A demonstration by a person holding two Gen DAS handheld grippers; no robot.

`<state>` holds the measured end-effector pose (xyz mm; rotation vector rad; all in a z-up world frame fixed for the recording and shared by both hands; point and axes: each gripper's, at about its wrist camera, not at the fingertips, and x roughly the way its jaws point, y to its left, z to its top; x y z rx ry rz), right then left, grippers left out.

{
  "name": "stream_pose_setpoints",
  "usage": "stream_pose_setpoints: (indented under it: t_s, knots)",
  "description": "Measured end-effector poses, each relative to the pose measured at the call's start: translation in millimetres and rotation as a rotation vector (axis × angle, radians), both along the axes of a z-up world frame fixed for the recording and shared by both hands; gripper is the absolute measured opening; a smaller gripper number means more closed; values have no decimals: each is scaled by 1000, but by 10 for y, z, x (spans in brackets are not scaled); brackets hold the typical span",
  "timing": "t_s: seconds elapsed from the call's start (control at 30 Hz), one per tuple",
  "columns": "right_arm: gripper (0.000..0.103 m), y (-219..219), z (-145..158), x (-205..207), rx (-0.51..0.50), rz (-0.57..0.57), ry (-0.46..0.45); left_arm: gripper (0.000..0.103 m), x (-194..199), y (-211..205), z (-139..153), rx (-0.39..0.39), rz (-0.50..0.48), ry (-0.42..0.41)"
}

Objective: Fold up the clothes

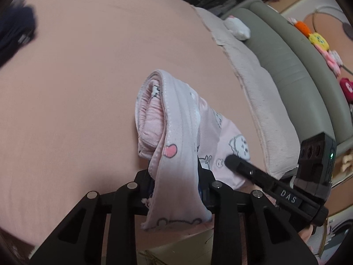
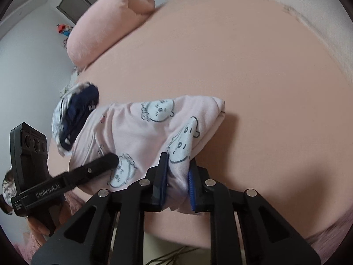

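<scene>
A pale pink garment [image 1: 176,119] printed with cartoon faces hangs bunched over a pink bedsheet [image 1: 77,92]. In the left wrist view my left gripper [image 1: 176,174] is shut on a folded band of it, and the cloth drapes down between the fingers. In the right wrist view the same garment [image 2: 136,123] stretches leftward, and my right gripper [image 2: 177,174] is shut on its near corner between blue pads [image 2: 191,181]. Each view shows a black finger of the other gripper against the cloth: the right one's [image 1: 242,167] and the left one's [image 2: 103,163].
A navy and white garment [image 2: 75,114] lies crumpled at the bed's left edge, also seen blurred [image 1: 15,31]. A rolled pink blanket [image 2: 110,17] sits at the far end. A quilted pad [image 1: 253,84], a grey-green bed frame [image 1: 286,66] and a white plush [image 1: 238,27] line the right side.
</scene>
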<state>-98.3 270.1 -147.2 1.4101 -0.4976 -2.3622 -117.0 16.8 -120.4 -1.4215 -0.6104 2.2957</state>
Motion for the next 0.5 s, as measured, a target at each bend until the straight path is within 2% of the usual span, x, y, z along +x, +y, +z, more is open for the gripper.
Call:
stream_pose_setpoints:
  t_s: [0.13, 0.23, 0.37, 0.5]
  knots:
    - [15, 379, 275, -401, 30, -23, 46, 29, -457, 407, 208, -23, -65, 56]
    - [15, 710, 416, -770, 42, -47, 67, 29, -925, 680, 264, -11, -78, 78]
    - [15, 1179, 580, -1258, 54, -78, 97, 29, -1600, 995, 239, 38, -68, 82]
    - [15, 1506, 615, -1841, 76, -102, 121, 29, -2213, 1280, 115, 87, -54, 83]
